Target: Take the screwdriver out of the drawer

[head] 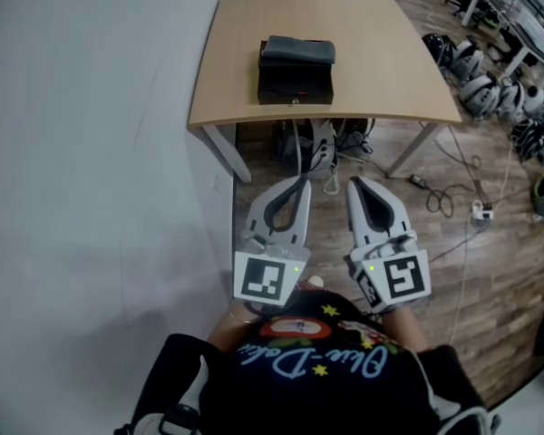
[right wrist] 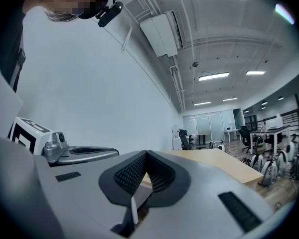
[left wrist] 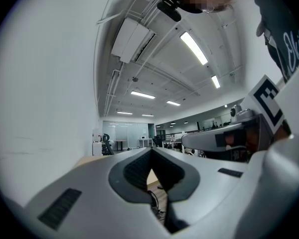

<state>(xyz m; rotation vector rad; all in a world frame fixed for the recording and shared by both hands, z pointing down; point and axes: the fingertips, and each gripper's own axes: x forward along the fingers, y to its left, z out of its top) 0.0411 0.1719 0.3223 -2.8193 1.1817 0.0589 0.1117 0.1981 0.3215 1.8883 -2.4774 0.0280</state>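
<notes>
Left gripper (head: 303, 183) and right gripper (head: 354, 182), both with jaws together on nothing, held well short of the black drawer box (head: 295, 87) ahead on the counter (head: 390, 62); the screwdriver, unseen and presumably inside, is probably light, rigid and best pinched across its handle.

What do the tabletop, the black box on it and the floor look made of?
Tabletop: light wood-look laminate or veneer, matte, evenly tan. Black box: matte, probably plastic; too small to be sure. Floor: wood or wood-look planks, seams and grain visible.
</notes>
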